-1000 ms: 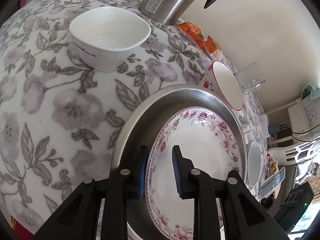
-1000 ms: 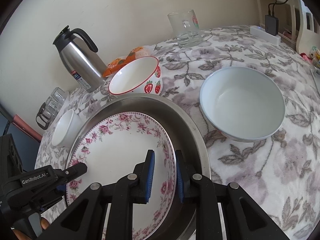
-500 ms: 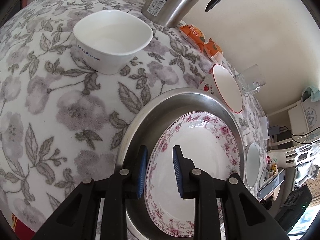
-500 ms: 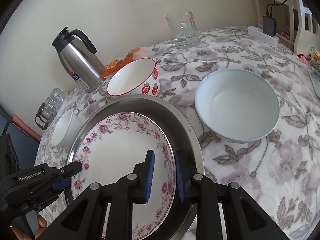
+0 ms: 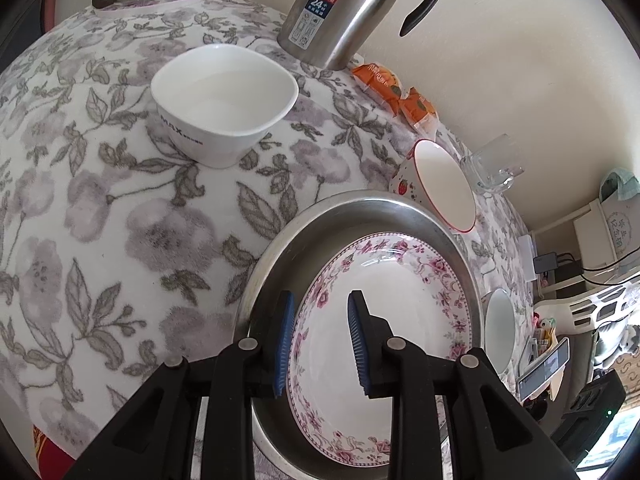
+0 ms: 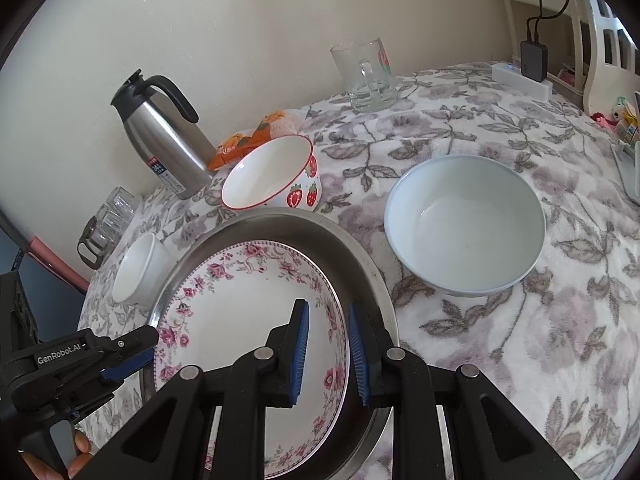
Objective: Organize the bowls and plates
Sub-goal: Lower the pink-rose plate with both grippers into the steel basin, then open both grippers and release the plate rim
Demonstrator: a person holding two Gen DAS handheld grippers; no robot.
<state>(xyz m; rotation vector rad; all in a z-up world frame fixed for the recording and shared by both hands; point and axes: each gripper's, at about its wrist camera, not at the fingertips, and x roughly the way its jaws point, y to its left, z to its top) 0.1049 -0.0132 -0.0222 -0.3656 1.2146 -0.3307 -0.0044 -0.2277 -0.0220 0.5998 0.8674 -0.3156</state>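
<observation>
I have the floral plate (image 6: 240, 320) lying inside the steel tray (image 6: 360, 256), so the first piece of the stack looks placed. My right gripper (image 6: 326, 354) straddles the plate's rim at about 4 o'clock on the plate, its blue pads narrowly apart with the rim between them; I read this as a grip on the rim, though the fisheye angle makes it hard to be sure the pads actually press. My left gripper (image 5: 320, 340) straddles the opposite rim, at roughly 8 o'clock seen from the right wrist camera, and here I see clear gaps between pads and porcelain, so I take it as let go, with the rim merely between the jaws.

Three bowls are not yet gathered. The strawberry bowl (image 6: 272, 176) stands just beside the tray at its 12 o'clock, seemingly touching or nearly touching the tray's edge. The pale blue bowl (image 6: 466, 226) sits near the tray at about 2 o'clock. The white square bowl (image 5: 224, 100) rests at the tray's 10 o'clock, apart from it. All three look empty.

The steel thermos (image 6: 164, 136), glass mug (image 6: 366, 76) and orange snack packets (image 6: 248, 140) along the wall are not part of my job, as I judge it. I reckon the task is early: one plate settled, three bowls left to stack or group.
</observation>
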